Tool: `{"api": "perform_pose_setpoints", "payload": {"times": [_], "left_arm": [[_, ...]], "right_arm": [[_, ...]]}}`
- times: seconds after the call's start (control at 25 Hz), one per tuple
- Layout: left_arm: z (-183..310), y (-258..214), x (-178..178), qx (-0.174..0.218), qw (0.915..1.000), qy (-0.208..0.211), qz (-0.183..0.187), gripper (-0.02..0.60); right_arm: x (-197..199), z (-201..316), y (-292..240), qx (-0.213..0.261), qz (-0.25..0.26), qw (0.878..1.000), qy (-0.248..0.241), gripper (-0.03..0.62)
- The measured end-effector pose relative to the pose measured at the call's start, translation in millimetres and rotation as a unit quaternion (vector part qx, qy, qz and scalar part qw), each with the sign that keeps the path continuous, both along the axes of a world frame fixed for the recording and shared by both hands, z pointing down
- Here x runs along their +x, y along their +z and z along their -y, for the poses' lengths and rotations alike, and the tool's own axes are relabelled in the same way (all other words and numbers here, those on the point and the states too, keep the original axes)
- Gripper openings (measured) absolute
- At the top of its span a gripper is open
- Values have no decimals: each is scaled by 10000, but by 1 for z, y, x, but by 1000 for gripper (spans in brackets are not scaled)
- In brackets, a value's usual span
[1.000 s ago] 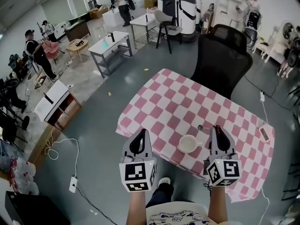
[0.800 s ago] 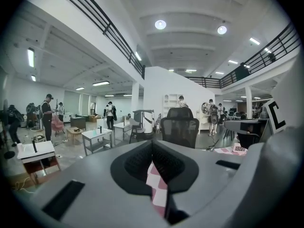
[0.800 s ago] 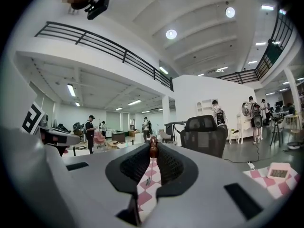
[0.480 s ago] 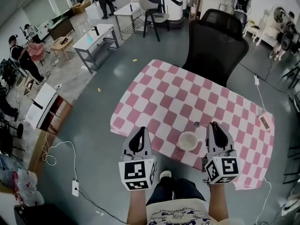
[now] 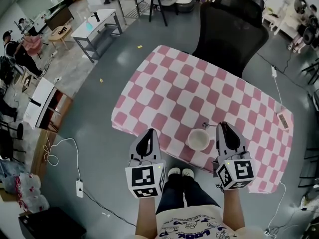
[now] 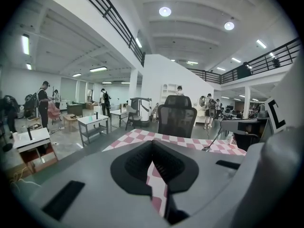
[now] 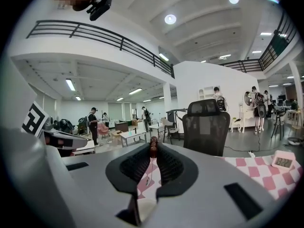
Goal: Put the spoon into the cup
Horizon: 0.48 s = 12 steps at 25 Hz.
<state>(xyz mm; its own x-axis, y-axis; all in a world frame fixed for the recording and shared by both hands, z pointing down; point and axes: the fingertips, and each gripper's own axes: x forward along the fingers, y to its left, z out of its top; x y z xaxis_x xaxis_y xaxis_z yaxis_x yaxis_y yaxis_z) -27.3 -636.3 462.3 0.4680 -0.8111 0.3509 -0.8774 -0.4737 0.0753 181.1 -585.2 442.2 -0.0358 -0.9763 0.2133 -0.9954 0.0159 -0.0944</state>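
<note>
Right gripper (image 5: 223, 126) is clamped on the spoon (image 5: 206, 126) handle. Spoon bowl sits just past the cup (image 5: 198, 139) at its far-right rim, not in it yet. Left gripper (image 5: 148, 132), left of the cup, jaws together, empty.

Risks:
- Thin handle is pinched at the jaw tips only, so it may swivel or slip.
- A low pass could knock the unbraced cup, which stands near the desk (image 5: 199, 91) edge.
</note>
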Motion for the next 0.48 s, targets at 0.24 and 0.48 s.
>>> {"api": "perform_pose_setpoints", "payload": {"times": [0.24,0.48], "left_arm": [[-3,29,7,-276,9995,-100,67,14],[-6,52,13,-464,9988,-127,119,14]], "right_arm": [[5,3,27,-262,91,9995,-159,52],[7,4,56,-522,243,9981,-207,52]]}}
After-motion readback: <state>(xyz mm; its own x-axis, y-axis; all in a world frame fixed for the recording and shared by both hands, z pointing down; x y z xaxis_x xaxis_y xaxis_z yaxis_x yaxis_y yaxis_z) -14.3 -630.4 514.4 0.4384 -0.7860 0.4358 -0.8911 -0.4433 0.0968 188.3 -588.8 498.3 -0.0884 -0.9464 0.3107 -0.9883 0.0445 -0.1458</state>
